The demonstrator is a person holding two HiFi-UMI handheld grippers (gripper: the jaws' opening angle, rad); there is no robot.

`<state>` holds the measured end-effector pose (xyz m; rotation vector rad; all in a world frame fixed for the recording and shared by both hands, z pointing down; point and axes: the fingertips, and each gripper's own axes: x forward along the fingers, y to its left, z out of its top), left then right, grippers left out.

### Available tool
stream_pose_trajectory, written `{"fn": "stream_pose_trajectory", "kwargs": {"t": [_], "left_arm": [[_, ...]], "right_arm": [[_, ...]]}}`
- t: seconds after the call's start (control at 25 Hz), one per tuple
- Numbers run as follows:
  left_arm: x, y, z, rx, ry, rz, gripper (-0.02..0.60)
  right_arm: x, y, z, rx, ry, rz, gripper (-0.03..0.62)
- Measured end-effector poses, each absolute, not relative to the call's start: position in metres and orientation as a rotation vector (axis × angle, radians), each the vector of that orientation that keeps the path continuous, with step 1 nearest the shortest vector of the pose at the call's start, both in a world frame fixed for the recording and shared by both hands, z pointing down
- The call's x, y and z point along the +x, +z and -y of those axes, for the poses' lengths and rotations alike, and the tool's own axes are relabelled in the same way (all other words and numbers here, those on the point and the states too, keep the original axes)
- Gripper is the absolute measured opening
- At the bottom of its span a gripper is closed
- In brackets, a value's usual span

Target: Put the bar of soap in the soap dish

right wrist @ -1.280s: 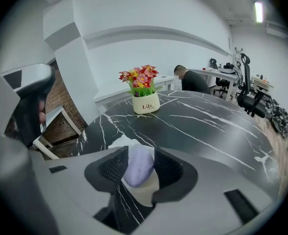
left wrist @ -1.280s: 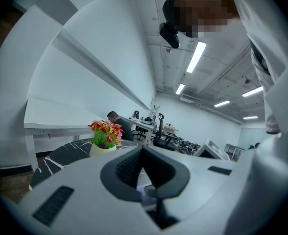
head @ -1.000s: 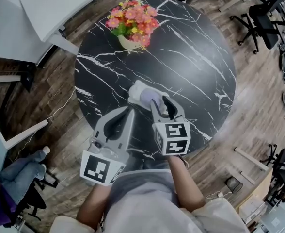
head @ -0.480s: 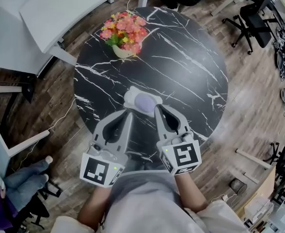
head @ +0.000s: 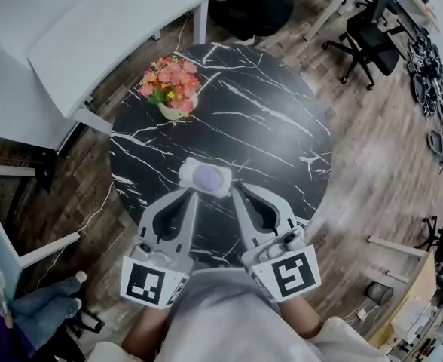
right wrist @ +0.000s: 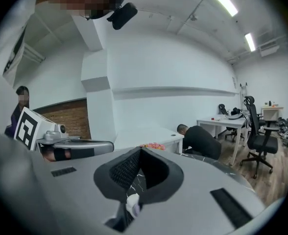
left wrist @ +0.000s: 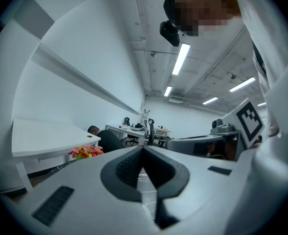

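A lavender bar of soap lies in the white soap dish on the round black marble table, near its front edge. Both grippers hover just short of the dish, apart from it. My left gripper is shut with nothing in it, its tips meeting in the left gripper view. The right gripper is also shut and empty. Below its joined jaws, the right gripper view shows a sliver of the soap dish.
A pot of pink and red flowers stands at the table's far left. A white desk sits beyond the table on the left. A person in black crouches behind it, and an office chair stands at the far right.
The right gripper, open around the soap at the dish a second ago, has shut and drawn up and back. The left gripper has risen too. The soap stays in the dish.
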<state>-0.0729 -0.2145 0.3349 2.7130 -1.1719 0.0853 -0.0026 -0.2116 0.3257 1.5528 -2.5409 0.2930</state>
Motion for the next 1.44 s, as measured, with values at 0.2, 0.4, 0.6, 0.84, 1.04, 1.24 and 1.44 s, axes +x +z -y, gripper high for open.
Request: {"fn": "stream_pose_trajectory", "kwargs": {"t": [0.2,0.4,0.6,0.84,1.04,1.24,1.44], "left_arm": [[-0.071,0.299,0.211,2.744,0.048,1.203,0.003],[-0.073,0.277,0.206,2.765,0.029,1.241,0.003],[-0.074,0.263,0.202,2.766,0.014,1.270,0.003],[-0.071,0.253,0.198,2.778,-0.003,1.260,0.003],[-0.074,0.250,0.196,2.774,-0.012,1.262,0.003],[-0.081,0.248,0.195,2.773,-0.007,1.275,0.003],[-0.089,0.246,0.192,2.774,-0.004,1.281,0.003]], "right_arm": [[0.005,0.283,0.200,1.543,0.197,2.612,0.012],[0.010,0.258,0.193,1.528,0.135,2.649,0.012],[0.013,0.247,0.188,1.529,0.112,2.659,0.012],[0.010,0.238,0.183,1.525,0.088,2.675,0.012],[0.009,0.235,0.181,1.522,0.091,2.677,0.012],[0.003,0.232,0.181,1.511,0.080,2.686,0.012],[-0.009,0.230,0.179,1.481,0.077,2.697,0.012]]}}
